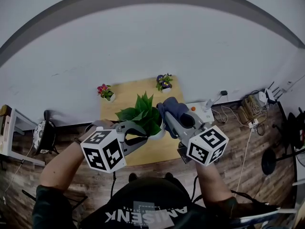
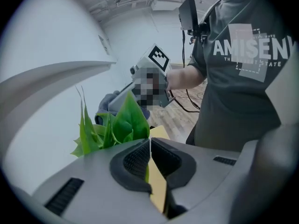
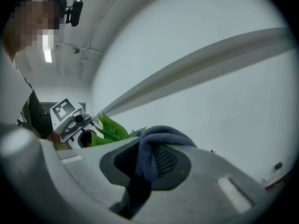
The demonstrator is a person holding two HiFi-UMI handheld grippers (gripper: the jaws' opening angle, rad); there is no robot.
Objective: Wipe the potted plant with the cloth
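Note:
The potted plant (image 1: 142, 112) has broad green leaves and a white pot (image 1: 158, 134), and it stands on a small wooden table (image 1: 125, 97). My left gripper (image 1: 145, 130) reaches in from the left. Its jaws are shut on a thin green leaf (image 2: 147, 171), seen edge-on between the pads (image 2: 133, 160). My right gripper (image 1: 167, 114) is at the plant's right side, shut on a blue-grey cloth (image 1: 174, 109). The cloth (image 3: 156, 146) bulges out over the jaws, next to the leaves (image 3: 110, 128). In the left gripper view the cloth (image 2: 105, 104) hangs just behind the leaves (image 2: 122, 123).
Two small flower pots stand at the table's far edge, one pink (image 1: 105, 92) and one purple (image 1: 164, 82). A white device (image 1: 204, 111) with an orange knob sits to the right. Cables (image 1: 240, 112) lie on the wooden floor. A pale wall rises behind the table.

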